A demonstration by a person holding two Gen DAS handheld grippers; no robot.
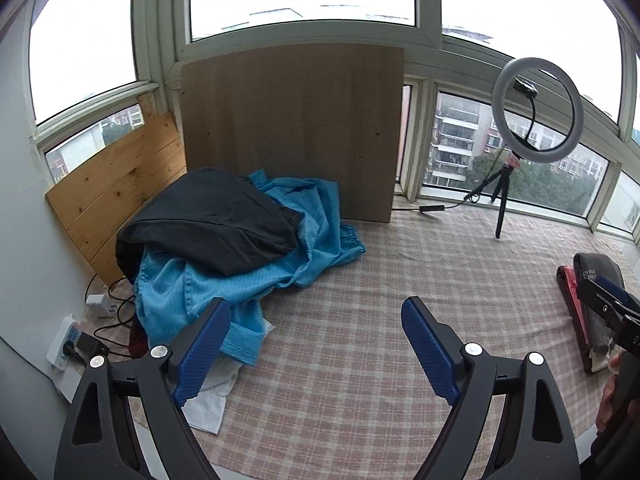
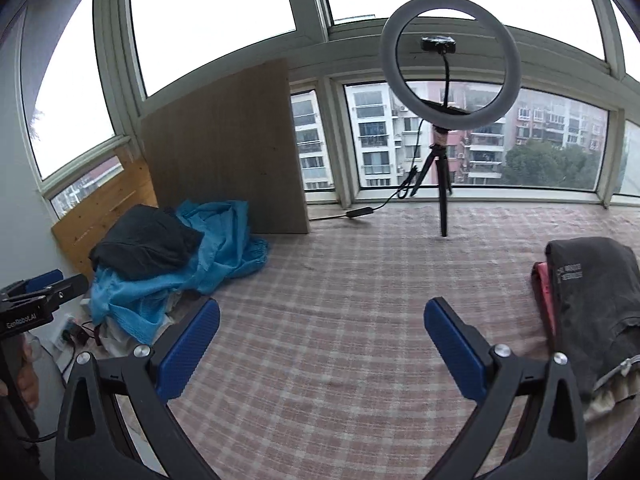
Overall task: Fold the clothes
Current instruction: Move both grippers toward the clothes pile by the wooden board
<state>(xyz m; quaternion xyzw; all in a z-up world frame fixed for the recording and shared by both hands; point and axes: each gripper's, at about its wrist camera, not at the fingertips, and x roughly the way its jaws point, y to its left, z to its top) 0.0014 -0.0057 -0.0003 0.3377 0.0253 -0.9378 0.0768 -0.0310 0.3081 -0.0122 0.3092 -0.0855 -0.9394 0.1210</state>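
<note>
A heap of unfolded clothes lies at the left on the checked cloth (image 1: 360, 340): a black garment (image 1: 208, 220) on top of a blue garment (image 1: 256, 276), with a white piece (image 1: 212, 396) under its near edge. The same black garment (image 2: 144, 240) and blue garment (image 2: 224, 240) show in the right wrist view. At the right sits a stack of folded clothes (image 2: 592, 304), dark grey on top, pink beneath. My left gripper (image 1: 316, 312) is open and empty, just right of the heap. Open and empty too, my right gripper (image 2: 322, 312) hangs over bare cloth.
A brown board (image 1: 292, 132) and a pine board (image 1: 116, 192) lean against the windows behind the heap. A ring light on a tripod (image 2: 448, 92) stands at the back. A power strip and cables (image 1: 76, 340) lie at the left edge. The checked cloth (image 2: 360, 280) spreads between heap and stack.
</note>
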